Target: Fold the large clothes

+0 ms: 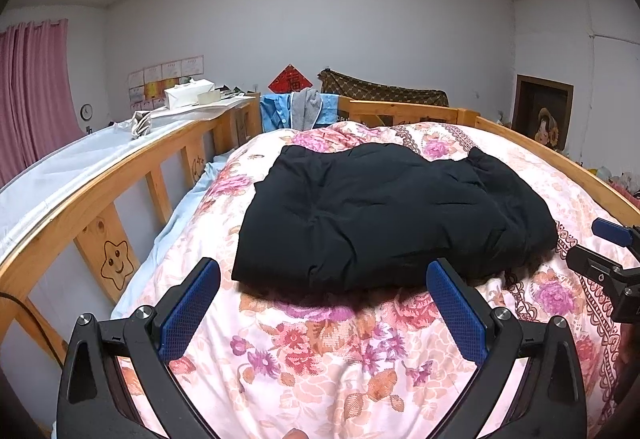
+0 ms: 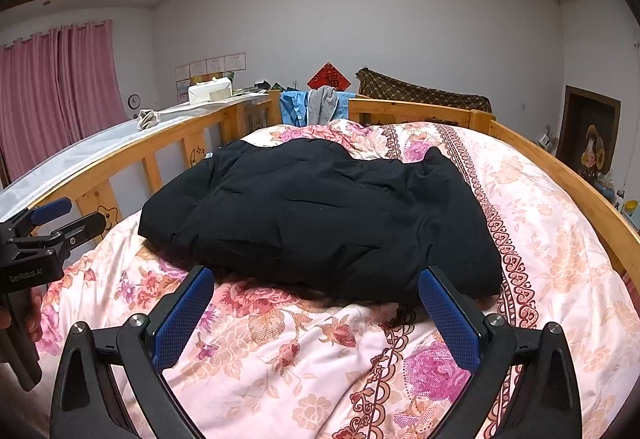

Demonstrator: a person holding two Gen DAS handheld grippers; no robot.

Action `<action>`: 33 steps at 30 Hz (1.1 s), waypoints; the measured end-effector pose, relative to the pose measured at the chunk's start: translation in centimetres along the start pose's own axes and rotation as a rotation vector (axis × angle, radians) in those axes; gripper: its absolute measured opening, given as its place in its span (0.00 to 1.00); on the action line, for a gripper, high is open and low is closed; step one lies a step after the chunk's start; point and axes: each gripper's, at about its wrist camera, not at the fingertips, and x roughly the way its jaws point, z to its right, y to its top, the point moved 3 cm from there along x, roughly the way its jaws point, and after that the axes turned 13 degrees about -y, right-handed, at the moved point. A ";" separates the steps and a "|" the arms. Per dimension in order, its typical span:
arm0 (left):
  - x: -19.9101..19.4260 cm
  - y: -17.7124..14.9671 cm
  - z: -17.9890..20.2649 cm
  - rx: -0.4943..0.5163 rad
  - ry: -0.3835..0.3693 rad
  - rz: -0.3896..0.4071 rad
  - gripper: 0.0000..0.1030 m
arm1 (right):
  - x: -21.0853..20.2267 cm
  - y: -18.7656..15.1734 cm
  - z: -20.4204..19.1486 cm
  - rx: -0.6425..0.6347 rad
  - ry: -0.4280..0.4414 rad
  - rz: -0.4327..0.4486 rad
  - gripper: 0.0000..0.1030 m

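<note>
Both tools [image 1: 323, 271] [image 2: 316, 279] short of black garment [image 1: 384, 215]

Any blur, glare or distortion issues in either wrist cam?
Left wrist: strong fisheye bend in the bed rail, dark corner vignette, black garment sharp but nearly detail-free. Right wrist: same curvature, even indoor light, no glare; soft shadow under the garment's near edge.

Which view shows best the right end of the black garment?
The right wrist view: the black garment lies whole, with bare quilt beyond its right end. In the left wrist view, that end sits near the frame's edge.
</note>
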 end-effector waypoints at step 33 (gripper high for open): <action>0.1 -0.1 0.4 -0.022 -0.014 -0.005 0.98 | 0.1 0.0 0.0 0.000 -0.001 -0.004 1.00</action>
